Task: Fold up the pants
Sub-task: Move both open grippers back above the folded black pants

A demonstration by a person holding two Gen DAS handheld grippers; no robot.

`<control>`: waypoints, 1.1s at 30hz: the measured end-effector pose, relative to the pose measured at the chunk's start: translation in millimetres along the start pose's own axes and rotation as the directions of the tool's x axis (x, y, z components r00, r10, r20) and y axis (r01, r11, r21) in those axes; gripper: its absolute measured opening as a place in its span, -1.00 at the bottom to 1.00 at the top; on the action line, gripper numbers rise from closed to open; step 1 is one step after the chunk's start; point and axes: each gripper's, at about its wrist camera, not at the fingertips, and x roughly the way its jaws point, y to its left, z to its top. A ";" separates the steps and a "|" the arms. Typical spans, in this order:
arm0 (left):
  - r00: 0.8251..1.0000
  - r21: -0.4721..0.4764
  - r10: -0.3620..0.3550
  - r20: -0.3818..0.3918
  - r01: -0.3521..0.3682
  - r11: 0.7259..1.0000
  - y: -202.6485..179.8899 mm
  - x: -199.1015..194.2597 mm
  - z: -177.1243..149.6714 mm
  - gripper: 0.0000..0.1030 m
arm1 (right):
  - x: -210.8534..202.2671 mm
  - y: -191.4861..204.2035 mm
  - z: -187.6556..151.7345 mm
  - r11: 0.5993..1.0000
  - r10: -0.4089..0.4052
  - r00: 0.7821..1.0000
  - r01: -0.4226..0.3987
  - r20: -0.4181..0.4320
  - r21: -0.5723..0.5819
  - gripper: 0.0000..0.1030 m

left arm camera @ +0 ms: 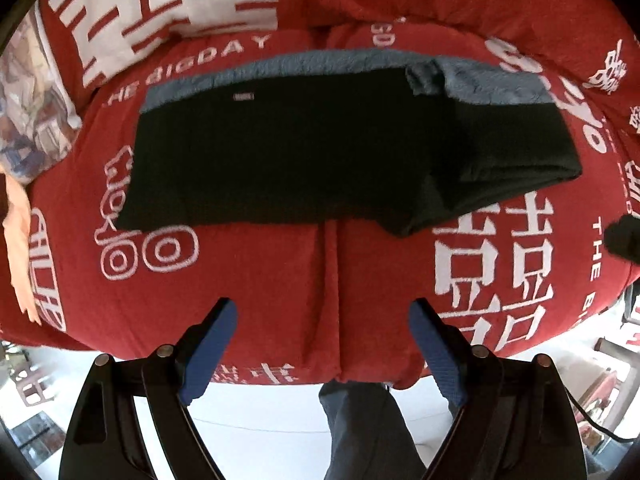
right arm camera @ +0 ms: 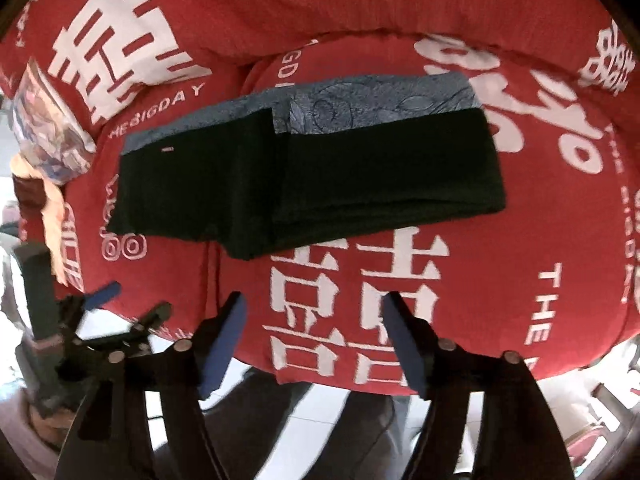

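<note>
Folded black pants with a grey-blue patterned waistband lying mid-frame on the red white-lettered sofa cover, both blue-padded grippers, left and right, below it, jaws spread, empty.

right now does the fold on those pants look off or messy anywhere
Slightly. The pants lie folded on the red cover, but the top layer sits skewed: a dark corner pokes out past the near edge, and the blue waistband has a crumpled flap. Both grippers are open, clear of the cloth.
</note>
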 end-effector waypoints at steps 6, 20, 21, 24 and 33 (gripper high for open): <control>0.998 -0.021 -0.034 0.061 0.036 0.999 10.8 -21.7 14.5 0.72 | -13.2 9.2 -9.2 0.999 -0.036 0.999 0.036 0.004 -0.017 0.53; 0.995 -0.059 -0.055 0.078 0.059 0.996 21.3 -26.5 0.1 0.72 | -40.2 35.6 -8.3 0.998 0.001 0.990 0.008 0.143 -0.059 1.00; 0.995 -0.060 -0.052 0.080 0.057 0.997 22.1 -27.6 -0.4 0.72 | -41.4 36.5 -8.4 0.998 0.004 0.989 0.005 0.147 -0.058 1.00; 0.995 -0.057 -0.047 0.089 0.053 0.997 24.6 -31.3 0.8 0.72 | -44.0 36.9 -8.8 0.999 0.013 0.988 -0.006 0.155 -0.047 1.00; 0.994 -0.042 -0.036 0.103 0.040 0.998 20.6 -38.3 4.6 0.72 | -35.5 30.4 -14.1 1.000 0.025 0.997 -0.023 0.067 -0.020 1.00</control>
